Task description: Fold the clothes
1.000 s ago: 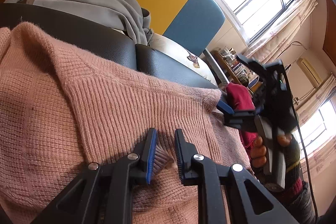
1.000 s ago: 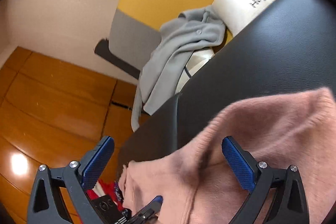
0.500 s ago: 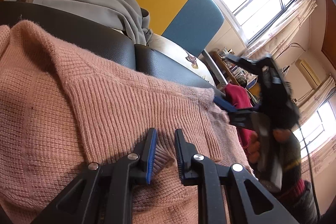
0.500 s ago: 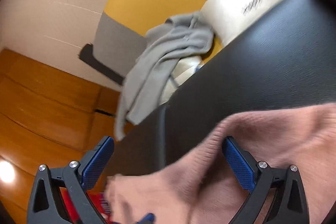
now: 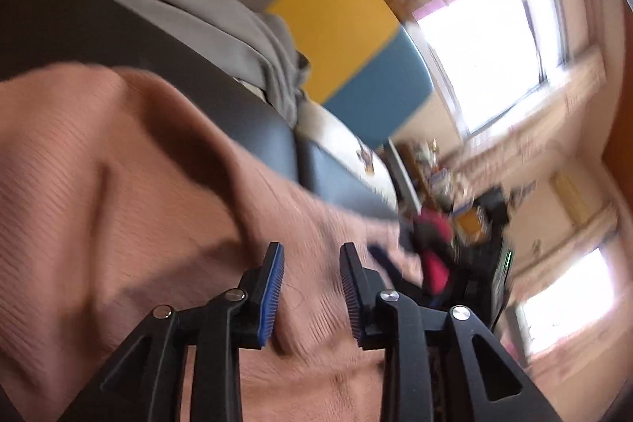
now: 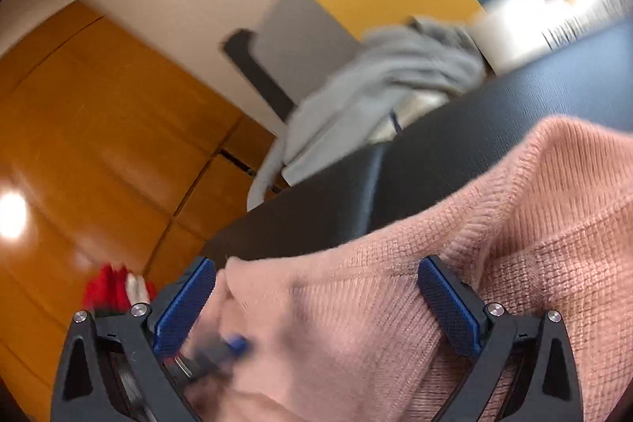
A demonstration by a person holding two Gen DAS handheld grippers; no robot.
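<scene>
lies right under both grippers: pink sweater point(image 5: 130, 192), spread over the dark leather seat point(image 5: 253, 113), running out ahead and to the left of the left gripper point(image 5: 310, 287) and ahead and to the right of the right gripper point(image 6: 316, 303). looks longest across the seat, from one gripper to the other, though blur makes that only a guess. sits between the left gripper's jaws as a low ridge of knit, but not pinched: jaws half spread, just opened wider, blue pads clear of the wool on both sides. seen from the right wrist, same story on the other end: jaws wide apart, the sweater's edge lying loose between them, nothing clamped. faces the left gripper tip point(image 6: 233, 343) near the sweater's lower corner, so both hands equally close, each on its own end.

soft ribbed knit, dusty pink, fuzzy on the surface, rumpled into a few broad humps with a deep crease near the middle; likely to slide and sag once lifted. probably between grips, with the next pinch needing a fresh hold on an edge. off to the back, a grey garment point(image 6: 379, 82) draped over the seat's far side, well apart from the sweater.
</scene>
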